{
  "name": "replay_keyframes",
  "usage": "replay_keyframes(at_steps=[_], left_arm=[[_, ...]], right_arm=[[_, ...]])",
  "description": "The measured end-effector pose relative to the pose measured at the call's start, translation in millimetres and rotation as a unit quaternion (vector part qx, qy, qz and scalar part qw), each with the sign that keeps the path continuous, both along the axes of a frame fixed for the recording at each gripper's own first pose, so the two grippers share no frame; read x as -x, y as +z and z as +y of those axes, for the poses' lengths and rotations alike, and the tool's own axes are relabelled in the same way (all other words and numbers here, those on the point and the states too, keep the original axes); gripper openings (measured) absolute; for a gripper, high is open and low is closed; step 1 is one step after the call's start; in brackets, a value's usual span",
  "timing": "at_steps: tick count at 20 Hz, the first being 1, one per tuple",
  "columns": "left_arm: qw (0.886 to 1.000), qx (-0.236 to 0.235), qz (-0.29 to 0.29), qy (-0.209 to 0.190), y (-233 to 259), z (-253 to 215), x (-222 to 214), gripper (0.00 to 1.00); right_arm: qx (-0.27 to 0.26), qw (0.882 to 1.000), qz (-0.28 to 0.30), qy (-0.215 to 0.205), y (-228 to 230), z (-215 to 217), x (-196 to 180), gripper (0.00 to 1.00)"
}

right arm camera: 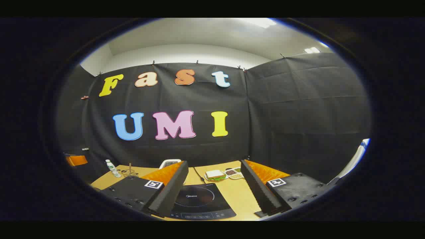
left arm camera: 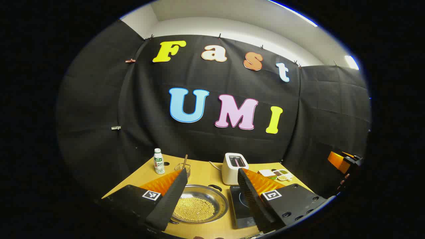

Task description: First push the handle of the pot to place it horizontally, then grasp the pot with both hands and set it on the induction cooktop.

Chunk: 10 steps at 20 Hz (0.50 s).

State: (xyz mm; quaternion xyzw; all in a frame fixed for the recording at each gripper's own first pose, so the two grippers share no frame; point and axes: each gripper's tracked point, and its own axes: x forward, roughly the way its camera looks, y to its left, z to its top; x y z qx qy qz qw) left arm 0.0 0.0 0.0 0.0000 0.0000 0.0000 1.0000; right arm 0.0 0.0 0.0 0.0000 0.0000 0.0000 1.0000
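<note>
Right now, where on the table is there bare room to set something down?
Bare wood lies right of the induction cooktop, before the sandwich, and between bottle and pot. It is crowded around the toaster and snack dishes.

Silver pot (left arm camera: 202,203) of yellow beads, black cooktop (right arm camera: 196,200), white toaster (left arm camera: 233,167), tan table (left arm camera: 202,174), orange-and-black left claw (left arm camera: 212,199)

You can make out little legible writing here. The small bottle (left arm camera: 159,161) at the far left of the desk (left arm camera: 202,172) carries a label too small to read, and the mark on the induction cooktop (right arm camera: 197,200) glass is too blurred to tell.
</note>
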Motion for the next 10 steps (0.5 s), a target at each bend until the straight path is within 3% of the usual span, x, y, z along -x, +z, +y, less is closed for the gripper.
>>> replay_keyframes(at_steps=[1,2,7,8,10], left_arm=[[1.000,0.000,0.003,0.002,-3.1,4.2,1.4,0.95],[1.000,-0.001,0.004,0.003,-4.3,7.9,2.4,0.95],[1.000,-0.013,0.000,0.000,-5.2,16.6,7.2,0.98],[1.000,-0.016,0.000,0.000,-6.9,17.6,7.7,0.98],[1.000,-0.021,0.002,-0.003,-8.3,18.6,9.6,0.95]], right_arm=[[0.001,1.000,0.000,0.003,0.2,3.9,1.2,0.92],[0.001,1.000,-0.001,0.006,1.2,8.0,2.3,0.98],[0.001,1.000,0.002,0.021,1.2,26.2,3.8,0.98],[0.005,1.000,0.003,0.023,0.9,28.0,4.3,0.92],[0.008,0.999,0.007,0.031,-2.4,37.5,6.0,0.92]])
